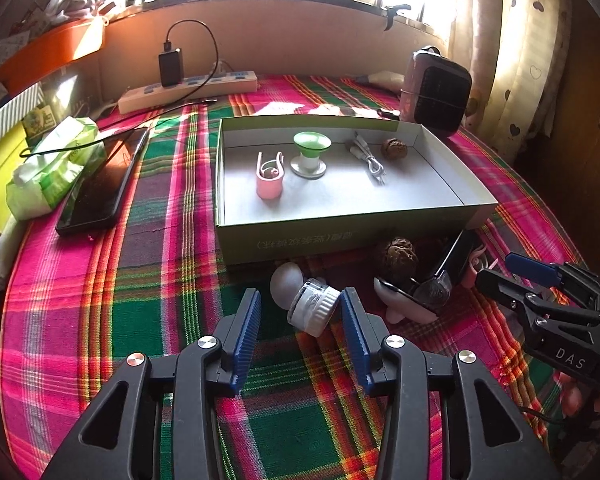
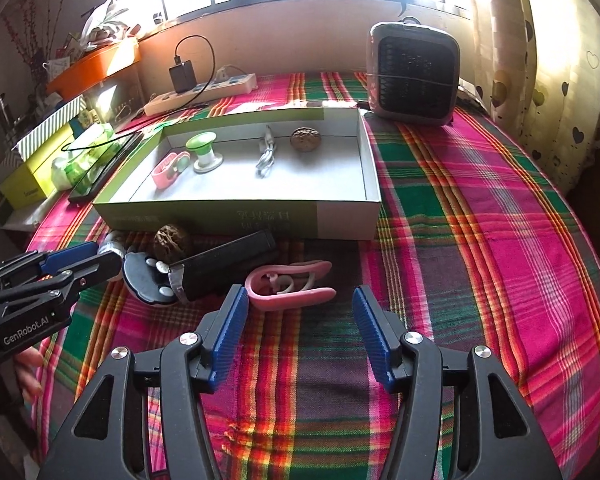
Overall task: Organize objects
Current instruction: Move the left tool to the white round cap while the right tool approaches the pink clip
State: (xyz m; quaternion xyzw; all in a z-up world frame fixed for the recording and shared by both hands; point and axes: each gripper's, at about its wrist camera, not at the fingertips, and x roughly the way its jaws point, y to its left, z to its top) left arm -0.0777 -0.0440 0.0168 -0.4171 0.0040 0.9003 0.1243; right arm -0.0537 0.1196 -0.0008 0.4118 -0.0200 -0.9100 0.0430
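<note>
Four items are seen placed in the box [image 1: 340, 236], while bulb [image 1: 300, 300], walnut [image 1: 398, 258] and clip [image 2: 290, 286] are left outside, both grippers [image 1: 300, 316] [image 2: 300, 318] spread, empty.

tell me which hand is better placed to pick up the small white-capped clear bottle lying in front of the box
Left. The small white-capped clear bottle lies between the open pads of the left tool. The right tool faces the pink plastic clip instead.

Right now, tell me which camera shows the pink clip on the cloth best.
The right wrist view: the pink clip lies whole and unobstructed just ahead of the right gripper. The left wrist view shows only a sliver of it behind the black case.
</note>
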